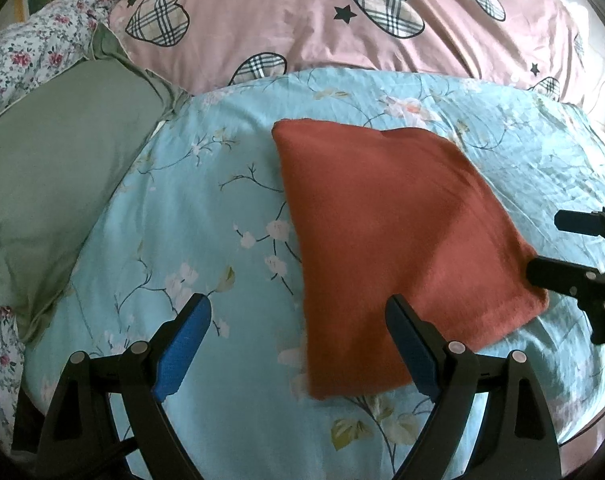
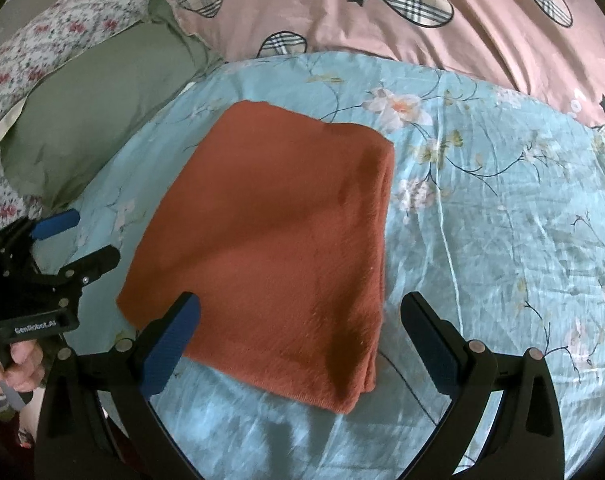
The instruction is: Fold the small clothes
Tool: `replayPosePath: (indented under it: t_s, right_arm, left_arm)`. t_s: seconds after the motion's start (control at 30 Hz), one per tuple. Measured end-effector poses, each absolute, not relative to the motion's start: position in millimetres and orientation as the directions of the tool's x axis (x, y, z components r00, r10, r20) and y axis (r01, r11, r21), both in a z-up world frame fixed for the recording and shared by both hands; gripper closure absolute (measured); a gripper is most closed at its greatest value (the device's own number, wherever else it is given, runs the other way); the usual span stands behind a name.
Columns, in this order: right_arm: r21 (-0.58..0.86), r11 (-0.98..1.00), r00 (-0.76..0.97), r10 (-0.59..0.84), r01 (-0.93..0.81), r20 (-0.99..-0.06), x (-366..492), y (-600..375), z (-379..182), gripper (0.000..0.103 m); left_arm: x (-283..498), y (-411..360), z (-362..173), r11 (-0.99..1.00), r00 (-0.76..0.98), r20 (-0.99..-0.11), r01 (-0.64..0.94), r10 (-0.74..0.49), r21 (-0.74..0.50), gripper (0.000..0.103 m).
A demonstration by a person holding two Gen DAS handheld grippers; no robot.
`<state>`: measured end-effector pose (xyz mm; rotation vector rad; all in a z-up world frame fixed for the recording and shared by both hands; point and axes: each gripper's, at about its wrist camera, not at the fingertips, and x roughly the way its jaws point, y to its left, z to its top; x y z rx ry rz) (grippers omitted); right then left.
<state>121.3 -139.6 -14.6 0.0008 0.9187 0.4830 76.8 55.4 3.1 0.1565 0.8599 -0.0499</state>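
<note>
A rust-red folded cloth point(image 1: 398, 232) lies flat on the light blue floral sheet point(image 1: 222, 200); it also shows in the right wrist view point(image 2: 278, 248) as a neat rectangle with its folded edge on the right. My left gripper point(image 1: 298, 308) is open and empty, hovering above the cloth's near left edge. My right gripper point(image 2: 300, 304) is open and empty, above the cloth's near edge. The right gripper shows at the right of the left wrist view point(image 1: 542, 244), next to the cloth's right corner. The left gripper shows at the left of the right wrist view point(image 2: 96, 236).
A green pillow point(image 1: 58, 184) lies at the left on the bed. A pink quilt with plaid hearts point(image 1: 342, 20) lies behind the blue sheet. A floral bedcover point(image 1: 30, 40) sits at the far left. A hand point(image 2: 20, 364) holds the left gripper's handle.
</note>
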Motion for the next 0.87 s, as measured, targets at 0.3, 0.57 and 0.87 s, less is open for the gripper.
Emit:
replayPosePath:
  t_s: [0.3, 0.57, 0.87]
  right_arm:
    - [0.214, 0.893, 0.498, 0.404, -0.395, -0.767, 125.2, -141.0, -20.7, 0.003]
    - [0.224, 0.896, 0.501, 0.406, -0.384, -0.765, 124.6, -144.2, -22.3, 0.003]
    - [0.228, 0.895, 0.487, 0.405, -0.383, -0.774, 123.7, -141.3, -27.2, 0.003]
  left_arm:
    - [84.8, 54.8, 4.6, 0.989, 0.659, -0.752, 0.1, 0.018, 0.111, 0.014]
    - [86.1, 55.8, 4.5, 0.99, 0.658, -0.752, 0.086, 0.029, 0.113, 0.014]
    - [82.1, 56.4, 4.2, 0.992, 0.654, -0.757, 0.083, 0.018, 0.095, 0.013]
